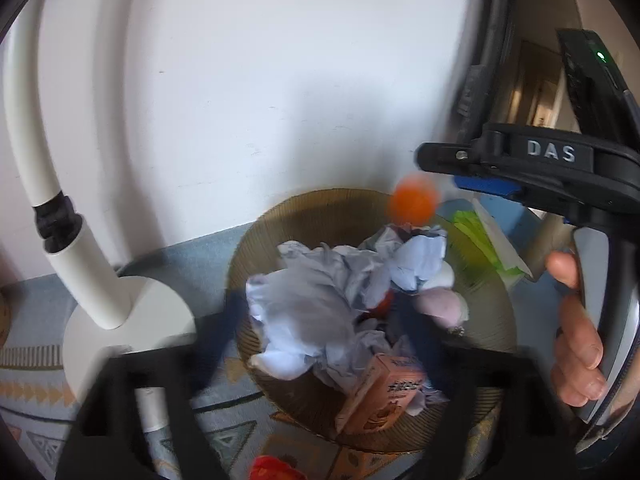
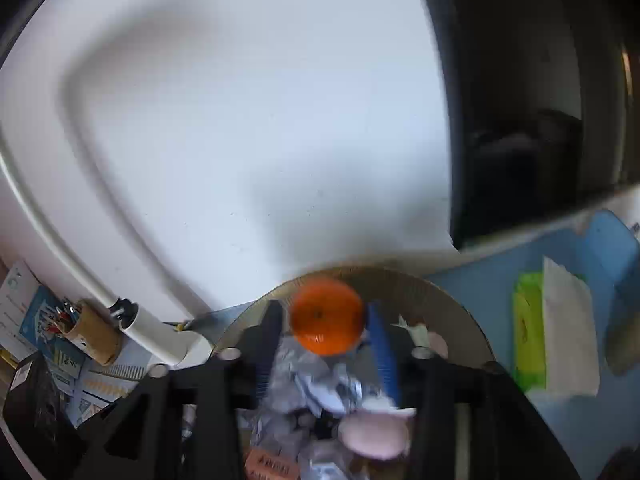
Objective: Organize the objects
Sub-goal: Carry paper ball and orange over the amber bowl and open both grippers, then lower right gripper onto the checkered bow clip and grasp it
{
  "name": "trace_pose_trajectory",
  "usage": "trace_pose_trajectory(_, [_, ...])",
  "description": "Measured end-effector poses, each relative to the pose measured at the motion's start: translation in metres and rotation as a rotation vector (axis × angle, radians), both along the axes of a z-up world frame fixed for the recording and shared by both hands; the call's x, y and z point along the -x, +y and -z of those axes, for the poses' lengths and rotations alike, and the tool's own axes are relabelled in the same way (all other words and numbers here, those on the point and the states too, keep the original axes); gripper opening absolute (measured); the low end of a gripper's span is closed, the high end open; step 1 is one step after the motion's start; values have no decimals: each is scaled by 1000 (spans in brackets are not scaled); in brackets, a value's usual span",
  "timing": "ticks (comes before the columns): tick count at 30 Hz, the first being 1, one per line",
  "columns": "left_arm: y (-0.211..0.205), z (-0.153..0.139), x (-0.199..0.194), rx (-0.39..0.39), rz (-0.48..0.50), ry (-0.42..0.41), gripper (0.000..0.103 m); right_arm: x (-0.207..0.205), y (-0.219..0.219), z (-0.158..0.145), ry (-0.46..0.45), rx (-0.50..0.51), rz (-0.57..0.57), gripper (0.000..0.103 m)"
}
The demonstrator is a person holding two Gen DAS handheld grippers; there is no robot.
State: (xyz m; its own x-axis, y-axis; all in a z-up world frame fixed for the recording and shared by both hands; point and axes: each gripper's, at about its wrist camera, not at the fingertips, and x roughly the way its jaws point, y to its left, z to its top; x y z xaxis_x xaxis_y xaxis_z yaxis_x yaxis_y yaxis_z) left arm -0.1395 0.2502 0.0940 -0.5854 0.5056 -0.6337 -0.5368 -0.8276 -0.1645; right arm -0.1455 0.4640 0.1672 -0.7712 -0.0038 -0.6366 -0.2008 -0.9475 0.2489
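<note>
A round woven basket (image 1: 256, 248) (image 2: 452, 300) holds crumpled pale-blue paper (image 1: 308, 304), a pink box (image 1: 384, 388) and a pale pink object (image 2: 376, 432). An orange ball (image 1: 412, 202) (image 2: 326, 316) is blurred just above the basket's far rim, between the fingertips of my right gripper (image 2: 324, 320); the fingers stand apart beside it and no clamping shows. In the left wrist view the right gripper (image 1: 480, 168) comes in from the right, held by a hand. My left gripper (image 1: 320, 320) hovers open over the basket, its dark fingers (image 1: 224, 320) blurred.
A white lamp (image 1: 120, 320) stands left of the basket on a patterned cloth. A green packet (image 2: 528, 320) and white paper (image 2: 568, 320) lie on a blue mat to the right. A pen cup (image 2: 92, 332) stands far left. A white wall is behind.
</note>
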Motion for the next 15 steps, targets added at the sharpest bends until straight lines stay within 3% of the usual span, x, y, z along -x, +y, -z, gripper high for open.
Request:
trace_pose_trajectory(8, [-87, -20, -44, -92, -98, 11, 90, -77, -7, -14, 32, -2, -29, 53])
trace_pose_trajectory(13, [-142, -4, -86, -42, -188, -23, 90, -138, -37, -8, -10, -30, -86, 59])
trace_pose_trajectory(15, [-164, 12, -109, -17, -232, -49, 92, -163, -49, 9, -27, -27, -111, 70])
